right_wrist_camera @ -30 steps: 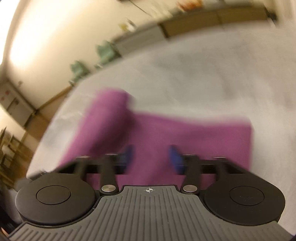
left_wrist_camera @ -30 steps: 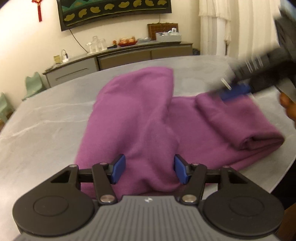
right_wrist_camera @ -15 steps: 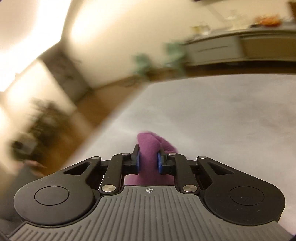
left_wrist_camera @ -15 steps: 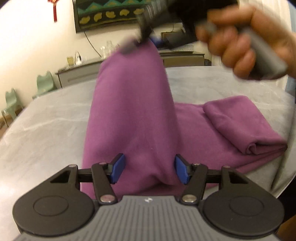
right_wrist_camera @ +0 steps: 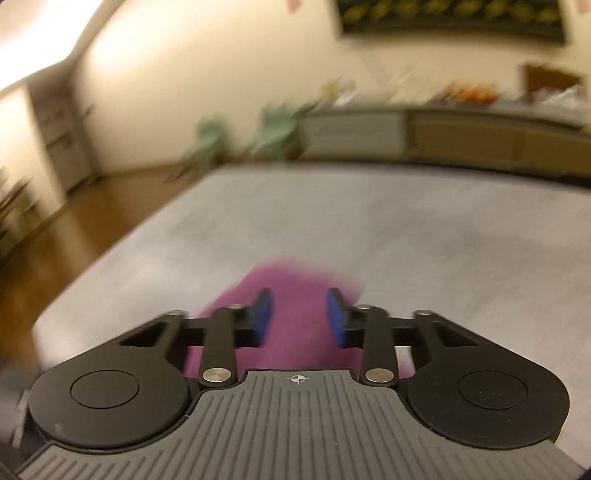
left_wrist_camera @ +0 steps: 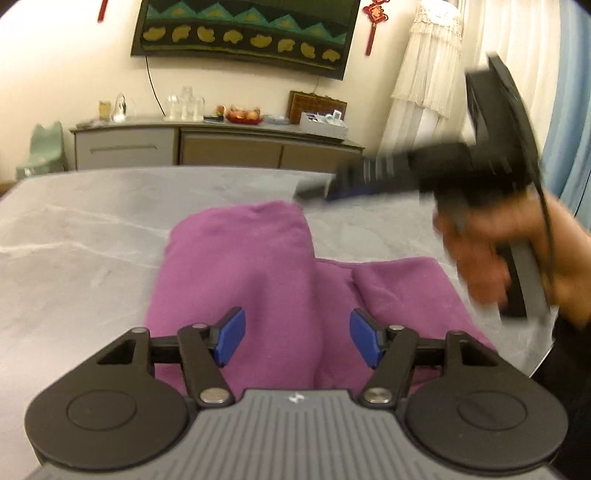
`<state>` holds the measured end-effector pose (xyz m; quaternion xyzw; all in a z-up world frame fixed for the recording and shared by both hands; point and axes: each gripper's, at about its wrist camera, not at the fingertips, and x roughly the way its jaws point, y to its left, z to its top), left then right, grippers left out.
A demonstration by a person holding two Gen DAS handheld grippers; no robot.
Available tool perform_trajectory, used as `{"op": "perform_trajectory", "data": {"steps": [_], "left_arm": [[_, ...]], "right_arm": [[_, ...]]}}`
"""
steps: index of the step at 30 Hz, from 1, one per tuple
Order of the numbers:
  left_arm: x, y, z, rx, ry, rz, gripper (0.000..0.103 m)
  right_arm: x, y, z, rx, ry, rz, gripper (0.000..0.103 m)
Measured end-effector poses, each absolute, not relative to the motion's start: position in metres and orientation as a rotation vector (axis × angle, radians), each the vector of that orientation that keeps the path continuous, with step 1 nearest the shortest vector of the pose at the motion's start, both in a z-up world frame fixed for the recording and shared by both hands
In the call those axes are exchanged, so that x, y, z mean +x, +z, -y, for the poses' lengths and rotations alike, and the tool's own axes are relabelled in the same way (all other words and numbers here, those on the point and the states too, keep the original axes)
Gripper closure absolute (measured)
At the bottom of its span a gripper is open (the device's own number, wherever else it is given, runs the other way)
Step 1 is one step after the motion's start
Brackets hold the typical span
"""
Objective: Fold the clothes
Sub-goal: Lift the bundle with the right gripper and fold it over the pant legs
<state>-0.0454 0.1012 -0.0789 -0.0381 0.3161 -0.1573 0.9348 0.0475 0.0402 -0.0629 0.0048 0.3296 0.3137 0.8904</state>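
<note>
A purple garment (left_wrist_camera: 236,266) lies on the grey marbled surface (left_wrist_camera: 74,229), partly folded: one long flap runs away from the near edge toward the middle of the surface, and a second, thicker fold (left_wrist_camera: 402,288) sits beside it on the right, with the two meeting in a crease.

The left claw (left_wrist_camera: 297,338) hangs low over the near end of the garment. Its blue pads (left_wrist_camera: 231,336) stand well apart and have just been opening a little further; the long flap passes under the gap between them, and neither pad presses on the cloth.

The right claw (right_wrist_camera: 299,317) is up off the garment. Seen from the left wrist camera it is a blurred black shape (left_wrist_camera: 317,192) above the far tip of the long flap, gripped by a hand (left_wrist_camera: 495,258) at the right of the surface. From its own camera the pads have a clear gap between them, narrower than the left claw's, and they have just been opening slightly. The purple cloth (right_wrist_camera: 295,295) shows below and through that gap, lying on the surface, and nothing is pinched between the pads.

Behind the surface a long sideboard (left_wrist_camera: 221,146) stands against the wall, with a dark patterned hanging (left_wrist_camera: 243,33) above it.
</note>
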Motion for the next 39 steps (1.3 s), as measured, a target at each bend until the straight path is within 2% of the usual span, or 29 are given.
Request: {"op": "perform_trajectory", "data": {"steps": [2,4,7,8,11,13,14,16,17,18,19,20,25,27,29,30,31,32,36,38,39], "left_arm": [[-0.031,-0.097,-0.098,-0.042,-0.297,-0.736,0.041],[-0.028,-0.107,-0.094,0.005,-0.29,-0.767,0.04],[-0.037,-0.099,-0.093,0.031,-0.3,-0.762,0.042],[-0.041,-0.093,-0.094,0.015,-0.308,-0.748,0.041],[-0.044,-0.089,-0.094,0.011,-0.311,-0.734,0.038],[-0.036,-0.104,-0.086,0.057,-0.298,-0.802,0.038],[-0.037,-0.106,-0.084,0.067,-0.299,-0.81,0.035],[-0.04,-0.097,-0.082,0.027,-0.327,-0.8,0.038],[-0.041,-0.09,-0.082,-0.007,-0.347,-0.789,0.039],[-0.043,-0.083,-0.081,-0.041,-0.366,-0.777,0.037],[-0.045,-0.076,-0.081,-0.075,-0.386,-0.765,0.036],[-0.043,-0.07,-0.078,-0.108,-0.412,-0.758,0.034],[0.009,-0.092,-0.026,-0.163,-0.521,-0.854,0.036],[0.029,-0.111,-0.015,-0.217,-0.521,-0.907,0.043],[0.047,-0.128,-0.006,-0.272,-0.523,-0.951,0.045],[0.051,-0.129,-0.003,-0.301,-0.53,-0.953,0.052],[0.057,-0.13,0.0,-0.33,-0.537,-0.953,0.055],[0.065,-0.13,0.005,-0.357,-0.545,-0.944,0.059],[0.093,-0.126,0.029,-0.417,-0.567,-0.9,0.064],[0.099,-0.133,0.034,-0.432,-0.547,-0.92,0.064],[0.099,-0.136,0.036,-0.43,-0.539,-0.928,0.063]], "right_arm": [[0.051,-0.101,-0.059,-0.068,0.639,-0.815,0.087],[0.046,-0.125,-0.068,-0.141,0.628,-0.785,0.087],[0.043,-0.109,-0.07,-0.14,0.59,-0.822,0.086],[0.038,-0.101,-0.066,-0.124,0.578,-0.804,0.079],[0.024,-0.095,-0.062,-0.087,0.593,-0.777,0.078],[0.026,-0.123,-0.061,-0.15,0.613,-0.862,0.07],[0.023,-0.123,-0.05,-0.123,0.597,-0.835,0.054],[0.012,-0.105,-0.015,0.005,0.553,-0.82,0.056],[0.003,-0.093,0.007,0.078,0.542,-0.775,0.045],[-0.01,-0.084,0.032,0.13,0.501,-0.727,0.028],[-0.023,-0.076,0.058,0.18,0.458,-0.679,0.022],[-0.032,-0.076,0.081,0.213,0.387,-0.66,0.021],[-0.047,-0.119,0.149,0.415,0.256,-0.779,0.032],[-0.046,-0.129,0.154,0.506,0.315,-0.786,0.052],[-0.045,-0.128,0.141,0.471,0.362,-0.8,0.064],[-0.043,-0.126,0.133,0.393,0.36,-0.787,0.079],[-0.038,-0.121,0.134,0.342,0.343,-0.77,0.08],[-0.032,-0.115,0.136,0.291,0.325,-0.752,0.088],[-0.005,-0.089,0.153,0.123,0.223,-0.708,0.095],[0.01,-0.092,0.165,0.069,0.164,-0.75,0.094],[0.017,-0.099,0.172,0.06,0.146,-0.779,0.09]]}}
